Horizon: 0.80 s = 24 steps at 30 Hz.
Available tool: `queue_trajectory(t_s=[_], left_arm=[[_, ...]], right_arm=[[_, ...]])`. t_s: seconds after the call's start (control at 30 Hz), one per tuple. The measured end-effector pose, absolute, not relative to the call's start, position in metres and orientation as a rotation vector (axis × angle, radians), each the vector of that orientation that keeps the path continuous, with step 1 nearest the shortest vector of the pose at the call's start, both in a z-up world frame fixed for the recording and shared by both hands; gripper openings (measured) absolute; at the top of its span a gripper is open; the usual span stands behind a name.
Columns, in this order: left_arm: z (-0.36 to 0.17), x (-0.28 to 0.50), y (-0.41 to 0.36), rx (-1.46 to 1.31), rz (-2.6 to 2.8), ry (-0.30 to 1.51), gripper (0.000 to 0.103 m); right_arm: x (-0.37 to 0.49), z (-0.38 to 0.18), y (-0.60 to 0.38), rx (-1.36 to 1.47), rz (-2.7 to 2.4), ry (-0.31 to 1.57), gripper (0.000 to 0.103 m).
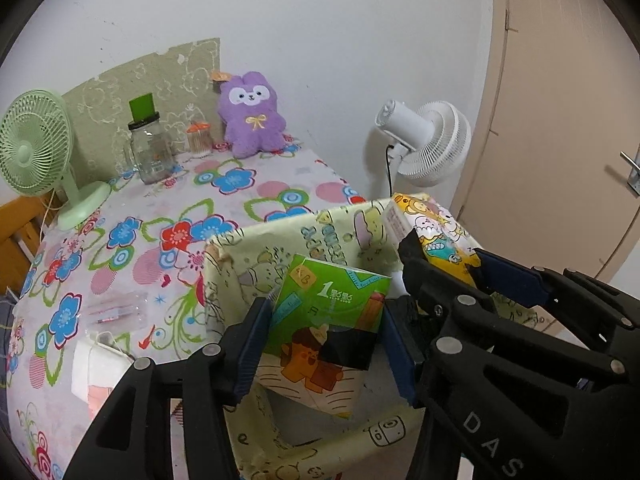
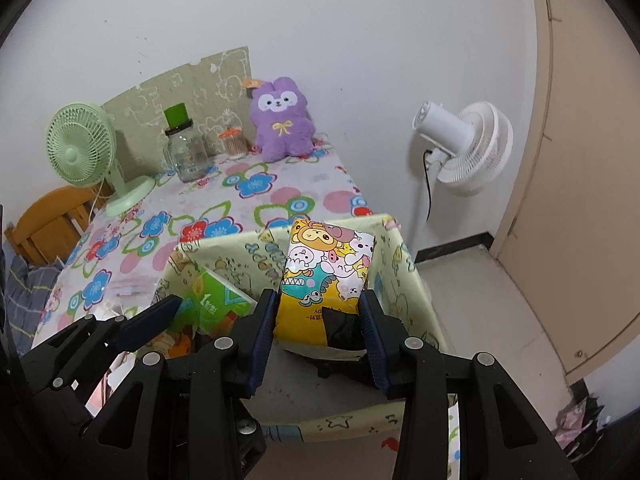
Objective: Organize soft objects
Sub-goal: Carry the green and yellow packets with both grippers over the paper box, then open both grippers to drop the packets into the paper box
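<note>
Left gripper (image 1: 324, 340) – jaws part-open around the green tissue pack (image 1: 328, 320), grip loosening. Right gripper (image 2: 318, 332) clamps the yellow tissue pack (image 2: 326, 272). Both packs hang inside the storage box (image 2: 404, 264) – risk: snagging its soft wall, causing tipping.

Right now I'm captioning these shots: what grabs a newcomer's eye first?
Two bright tissue packs over a pale yellow cartoon-print box at the table's near edge: a green tissue pack in the left gripper, a yellow cartoon tissue pack in the right gripper. Behind, a purple plush toy leans against the wall.
</note>
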<state>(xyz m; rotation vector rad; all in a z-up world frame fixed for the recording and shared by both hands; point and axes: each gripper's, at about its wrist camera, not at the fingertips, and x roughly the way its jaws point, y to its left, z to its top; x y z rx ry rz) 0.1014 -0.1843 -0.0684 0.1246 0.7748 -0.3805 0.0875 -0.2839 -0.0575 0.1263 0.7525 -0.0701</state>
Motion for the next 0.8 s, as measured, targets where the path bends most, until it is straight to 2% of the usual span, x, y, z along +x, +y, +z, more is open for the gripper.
queue_trajectory(t_s=[0.1,0.43,0.53,0.6,0.8], left_arm=[[-0.072,0.099,-0.186,0.133,-0.377,0.792,0.059],[-0.073,0.095,-0.184,0.133,-0.366,0.800,0.079],[-0.071,0.093,-0.182,0.131,-0.365,0.793,0.082],[-0.068,0.092,-0.181,0.127,-0.367,0.783,0.084],[-0.062,0.089,-0.176,0.120,-0.364,0.772,0.087]], right_arm=[[0.085,-0.063,-0.286,0.143,-0.072,0.768,0.046],[0.080,-0.065,-0.286,0.172,-0.064,0.780,0.048],[0.080,-0.064,-0.285,0.167,-0.068,0.779,0.057],[0.078,-0.062,-0.285,0.168,-0.071,0.770,0.067],[0.075,-0.055,-0.281,0.160,-0.074,0.749,0.073]])
